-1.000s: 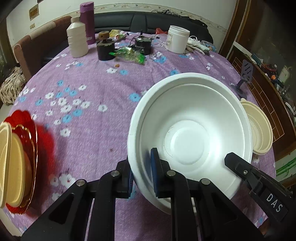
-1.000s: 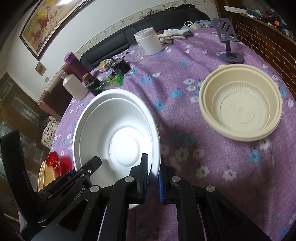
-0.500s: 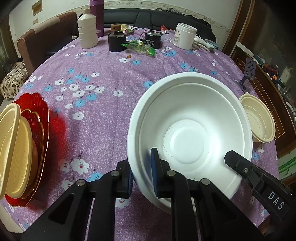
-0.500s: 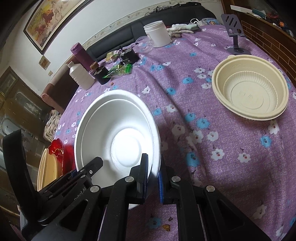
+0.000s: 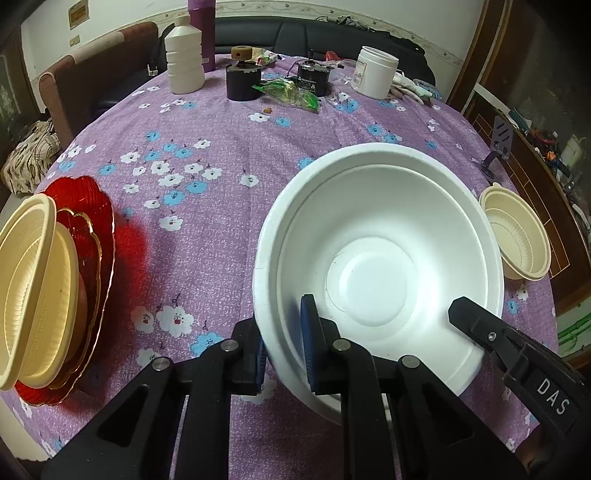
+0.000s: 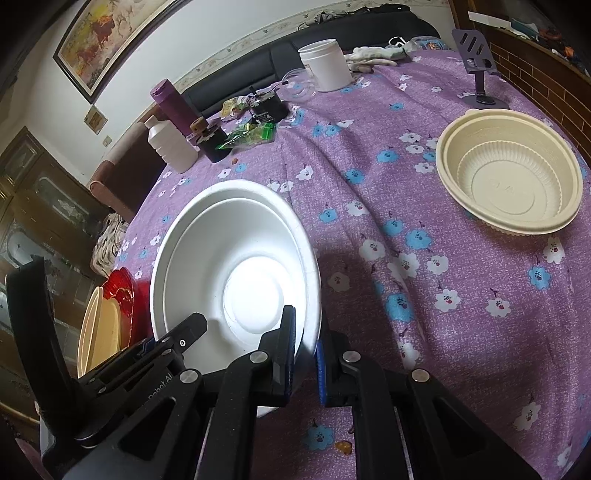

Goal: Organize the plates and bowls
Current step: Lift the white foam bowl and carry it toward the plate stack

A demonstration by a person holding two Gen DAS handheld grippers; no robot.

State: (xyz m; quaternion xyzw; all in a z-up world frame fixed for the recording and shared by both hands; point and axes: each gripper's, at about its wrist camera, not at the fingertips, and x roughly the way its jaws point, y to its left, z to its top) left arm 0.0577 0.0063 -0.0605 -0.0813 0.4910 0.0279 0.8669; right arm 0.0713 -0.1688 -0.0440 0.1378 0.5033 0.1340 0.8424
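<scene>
- Left gripper (image 5: 282,352): clamped on the near-left rim of the white bowl (image 5: 376,266), one blue-padded finger inside the wall, the other outside.
- Right gripper (image 6: 306,354): pinched on the near-right rim of the same white bowl (image 6: 236,266), one finger inside, one outside against the wall.
- White bowl: held at two points of its rim, mouth up and tilted toward the cameras, over the purple floral tablecloth (image 5: 207,229); contact with the cloth underneath cannot be told.
- Appears as two nested white shells, an inner rim line showing just below the outer rim.
- Off to the left edge of the table: red plate (image 5: 96,221) carrying a stack of cream bowls (image 5: 33,280), well apart from the white bowl.
- Off to the right: cream ribbed bowl (image 6: 509,177) resting on the cloth, mouth up, apart from the white bowl; same cream ribbed bowl (image 5: 517,236) seen past the white rim from the left wrist.
- Just beyond it: grey phone stand (image 6: 480,70), upright.
- Far side of the table: white bottle (image 5: 184,59), purple flask (image 5: 201,29) behind it, black cylinder (image 5: 243,83), green wrapper (image 5: 291,94), white jar (image 5: 375,75), all near one another.
</scene>
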